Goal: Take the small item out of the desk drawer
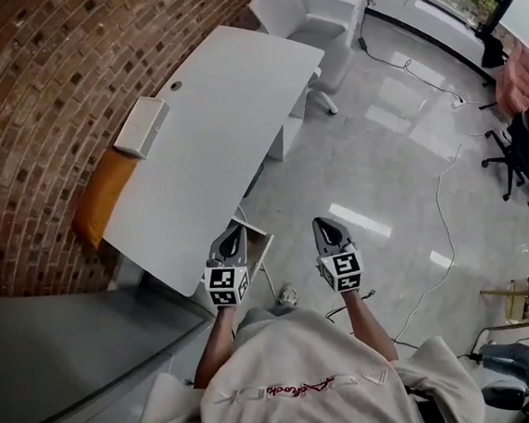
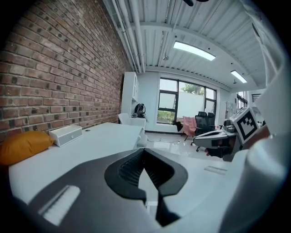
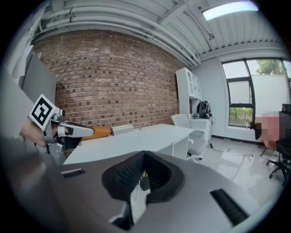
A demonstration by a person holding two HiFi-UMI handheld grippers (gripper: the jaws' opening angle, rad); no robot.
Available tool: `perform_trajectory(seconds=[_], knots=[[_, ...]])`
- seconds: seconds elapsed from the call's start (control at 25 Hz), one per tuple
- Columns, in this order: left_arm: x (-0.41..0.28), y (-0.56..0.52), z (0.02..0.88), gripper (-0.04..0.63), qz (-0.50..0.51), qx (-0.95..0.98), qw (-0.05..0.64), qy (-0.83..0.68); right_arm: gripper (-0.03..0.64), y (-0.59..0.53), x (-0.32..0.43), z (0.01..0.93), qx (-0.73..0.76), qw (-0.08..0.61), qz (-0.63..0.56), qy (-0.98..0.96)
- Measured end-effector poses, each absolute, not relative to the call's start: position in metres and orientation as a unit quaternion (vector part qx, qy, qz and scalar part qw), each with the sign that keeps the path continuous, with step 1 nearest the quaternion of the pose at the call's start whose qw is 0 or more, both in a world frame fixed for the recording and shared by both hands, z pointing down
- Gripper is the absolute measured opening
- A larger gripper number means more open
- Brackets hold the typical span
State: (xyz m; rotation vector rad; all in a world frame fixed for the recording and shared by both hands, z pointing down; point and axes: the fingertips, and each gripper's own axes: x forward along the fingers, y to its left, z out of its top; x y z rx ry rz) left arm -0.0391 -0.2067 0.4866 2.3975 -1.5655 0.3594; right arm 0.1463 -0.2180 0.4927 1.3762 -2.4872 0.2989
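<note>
Left tool [image 1: 235,237]: jaws together, nothing between them, held over the near right corner of the white table [image 1: 209,118]. Right tool [image 1: 330,229]: jaws likewise together and empty, over the floor [image 1: 390,166] just right of it. Under the left tool a tan-edged frame [image 1: 260,245] juts from the table's edge, mostly covered. Cannot tell whether it is the drawer. The small item shows in no view. Far left on the table: white box [image 1: 141,127]. Orange cushion [image 1: 105,198] lies partly behind the table's edge.

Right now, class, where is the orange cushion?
In the head view, the orange cushion lies left, against the brick wall, at the white desk's near end beside the white box.
</note>
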Motion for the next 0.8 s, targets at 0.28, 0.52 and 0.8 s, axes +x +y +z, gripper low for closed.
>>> perform_trajectory(seconds=[0.28,0.52,0.8], knots=[[-0.042,-0.191,0.512,0.009,0.146,0.817,0.147,-0.539,0.012,-0.210,0.144,0.516,0.469,0.149,0.125,-0.862],[-0.051,-0.176,0.534,0.009,0.160,0.816,0.161,-0.531,0.012,-0.199,0.136,0.536,0.467,0.158,0.138,-0.859],[-0.065,-0.157,0.568,0.009,0.176,0.816,0.180,-0.520,0.012,-0.185,0.124,0.560,0.472,0.169,0.146,-0.853]])
